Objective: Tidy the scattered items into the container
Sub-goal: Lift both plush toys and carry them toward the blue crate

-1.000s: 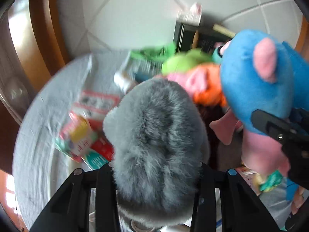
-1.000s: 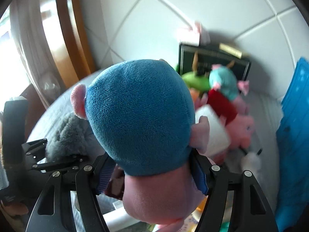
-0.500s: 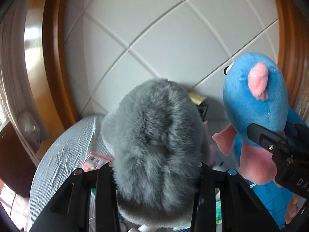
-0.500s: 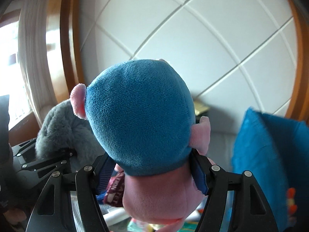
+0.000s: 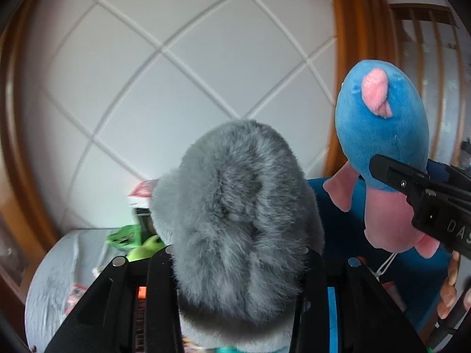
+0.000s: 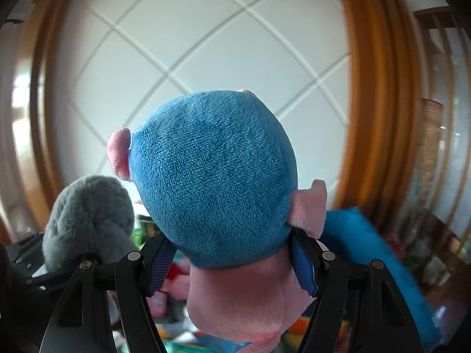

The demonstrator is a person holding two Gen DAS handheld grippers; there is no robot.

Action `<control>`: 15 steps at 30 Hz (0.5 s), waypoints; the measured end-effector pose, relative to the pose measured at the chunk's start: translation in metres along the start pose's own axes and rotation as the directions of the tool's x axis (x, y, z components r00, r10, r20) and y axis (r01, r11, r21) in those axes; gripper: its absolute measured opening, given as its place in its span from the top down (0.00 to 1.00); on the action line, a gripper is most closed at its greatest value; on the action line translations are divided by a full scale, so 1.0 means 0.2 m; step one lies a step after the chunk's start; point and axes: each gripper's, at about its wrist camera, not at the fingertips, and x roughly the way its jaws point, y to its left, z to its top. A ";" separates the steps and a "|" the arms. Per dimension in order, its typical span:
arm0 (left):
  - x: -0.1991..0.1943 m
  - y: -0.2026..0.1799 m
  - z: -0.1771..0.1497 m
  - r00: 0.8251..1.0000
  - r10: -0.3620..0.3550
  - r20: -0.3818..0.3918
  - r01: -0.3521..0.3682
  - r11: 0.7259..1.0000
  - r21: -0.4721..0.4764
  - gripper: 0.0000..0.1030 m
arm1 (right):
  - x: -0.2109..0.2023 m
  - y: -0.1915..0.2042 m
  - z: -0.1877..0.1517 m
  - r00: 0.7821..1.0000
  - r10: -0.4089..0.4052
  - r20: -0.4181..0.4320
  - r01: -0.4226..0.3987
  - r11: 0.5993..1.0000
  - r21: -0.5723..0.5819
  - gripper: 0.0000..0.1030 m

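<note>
Both hands are carrying toys: left gripper (image 5: 235, 267) is clamping a fluffy grey plush toy (image 5: 235, 217) mid-frame, right gripper (image 6: 232, 261) is squeezing a blue-and-pink plush mouse (image 6: 215, 176) dead centre. Neither's binned yet, and clutter is sitting lower left on the grey bed (image 5: 56, 267). No container showing.

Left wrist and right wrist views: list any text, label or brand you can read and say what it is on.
"DAS": white letters on the black body of the right gripper, cut off at the frame edge, seen in the left wrist view.
Red-and-white packet on the grey cloth: print too blurred to read.
Grey plush toy and blue plush toy: no lettering visible.
</note>
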 end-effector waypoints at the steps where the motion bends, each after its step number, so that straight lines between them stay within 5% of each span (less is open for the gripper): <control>1: 0.04 -0.08 0.04 1.000 -0.018 -0.012 0.018 1.000 0.005 0.65 | 0.01 -0.08 0.02 1.000 -0.017 -0.008 0.017 1.000 0.006 0.32; 8: 0.37 -0.69 0.26 0.996 -0.081 -0.049 0.084 0.995 0.048 0.65 | 0.19 -0.69 0.10 0.991 -0.111 -0.072 0.110 0.994 -0.010 0.32; 15: 1.00 -1.12 0.22 0.977 -0.014 -0.211 0.017 1.000 0.012 0.65 | 0.73 -1.23 0.08 0.976 -0.027 -0.217 0.046 0.996 0.080 0.32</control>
